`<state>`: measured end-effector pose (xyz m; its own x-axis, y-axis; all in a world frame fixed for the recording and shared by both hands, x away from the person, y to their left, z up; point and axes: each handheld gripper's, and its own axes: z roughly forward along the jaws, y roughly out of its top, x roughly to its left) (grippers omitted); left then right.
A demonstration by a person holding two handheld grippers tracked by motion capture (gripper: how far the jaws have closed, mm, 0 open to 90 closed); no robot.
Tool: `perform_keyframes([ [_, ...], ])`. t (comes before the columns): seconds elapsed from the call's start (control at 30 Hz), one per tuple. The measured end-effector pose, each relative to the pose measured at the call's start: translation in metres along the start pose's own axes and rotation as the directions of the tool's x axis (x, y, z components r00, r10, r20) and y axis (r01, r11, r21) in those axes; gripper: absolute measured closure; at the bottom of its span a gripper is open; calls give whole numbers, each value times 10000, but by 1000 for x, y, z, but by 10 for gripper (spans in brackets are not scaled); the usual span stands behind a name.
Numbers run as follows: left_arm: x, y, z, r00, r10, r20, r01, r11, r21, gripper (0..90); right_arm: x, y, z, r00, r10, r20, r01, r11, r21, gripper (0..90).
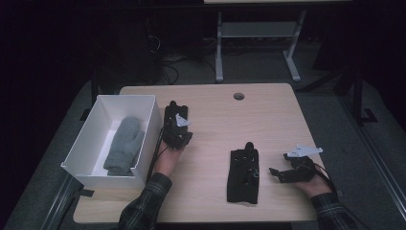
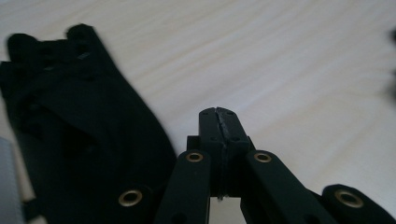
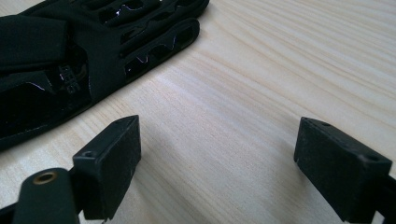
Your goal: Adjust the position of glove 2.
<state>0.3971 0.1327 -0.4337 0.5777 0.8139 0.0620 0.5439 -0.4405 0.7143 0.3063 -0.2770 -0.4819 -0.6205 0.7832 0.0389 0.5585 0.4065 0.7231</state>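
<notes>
On the table [image 1: 268, 110], the black glove [image 1: 243, 175] lies flat towards your near edge, just to the left of the right gripper [image 3: 217, 158]. Note that this gripper is released: its jaws stand wide apart over bare wood with nothing between them, and the glove is close to them but not touched. A second black glove [image 2: 79, 121] lies on the table just beside the left gripper [image 2: 218, 114], fingers pointing away from you. That gripper is clenched, pads pressed together on nothing. Further left stands the white box [image 1: 103, 103], with a grey mitten [image 1: 123, 143] already lying inside it. Judge the work as packing handwear into the box: one item is stowed, and both black gloves remain outside. You have yet to grasp, carry and deposit each of them.
</notes>
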Motion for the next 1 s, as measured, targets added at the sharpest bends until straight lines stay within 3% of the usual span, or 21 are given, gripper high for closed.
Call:
perform_keyframes([
  [0.03,0,0,0,10000,0,0,0,10000,0,897,0,0,0,10000,4,-7,-4,10000,-3,145],
  [0.07,7,4,6,9995,-85,-296,85,10000,25,897,0,0,0,10000,-7,-10,7,10000,10,144],
  [0.13,10,5,9,9986,45,-527,-36,9999,166,897,0,0,0,10000,-9,-8,9,10000,10,145],
  [0.23,19,8,19,9950,-108,-993,136,9995,279,897,0,0,0,10000,-3,-9,3,10000,5,145],
  [0.4,27,5,30,9916,-357,-1239,436,9972,610,896,0,0,0,10000,5,-9,-5,10000,4,145],
  [0.53,29,0,37,9920,-566,-1130,656,9949,773,897,0,0,0,10000,-4,-3,4,10000,7,145],
  [0.67,28,-1,37,9953,-627,-742,689,9941,837,898,0,0,0,10000,8,0,-8,10000,-12,145],
  [1.0,7,-9,28,9984,-500,257,477,9954,828,898,0,0,0,10000,-4,21,4,10000,-7,145],
])
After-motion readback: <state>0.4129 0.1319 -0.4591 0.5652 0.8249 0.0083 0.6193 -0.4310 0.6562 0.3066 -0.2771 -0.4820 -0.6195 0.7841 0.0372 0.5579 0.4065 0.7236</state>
